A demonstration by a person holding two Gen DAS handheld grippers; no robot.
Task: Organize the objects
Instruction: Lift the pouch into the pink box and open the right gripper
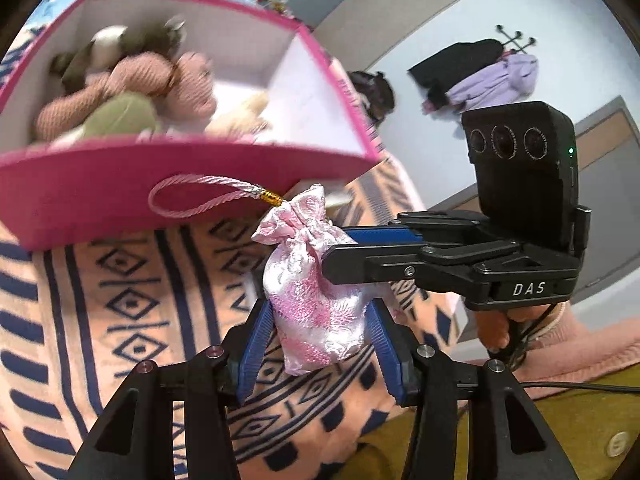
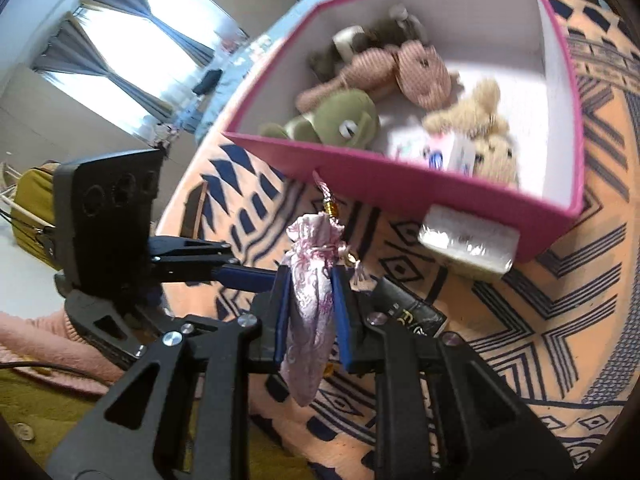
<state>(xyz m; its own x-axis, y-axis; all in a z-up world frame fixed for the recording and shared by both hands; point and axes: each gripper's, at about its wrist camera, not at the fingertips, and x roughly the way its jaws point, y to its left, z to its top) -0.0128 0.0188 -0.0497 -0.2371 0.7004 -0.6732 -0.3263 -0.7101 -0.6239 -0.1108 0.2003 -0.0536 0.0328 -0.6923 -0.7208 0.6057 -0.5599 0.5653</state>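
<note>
Above the blanket [image 2: 560,288], both claws [image 2: 310,312] pouch-clamped.

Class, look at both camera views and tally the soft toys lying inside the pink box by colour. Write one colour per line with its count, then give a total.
Dusty pink knitted toy: 1
Green toy: 1
Dark brown toy: 1
Cream toys: 2
Total in the pink box: 5

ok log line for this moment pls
left gripper: around pink brocade pouch | right gripper: shut on pouch | pink box: holds plush toys | pouch not boxed
</note>
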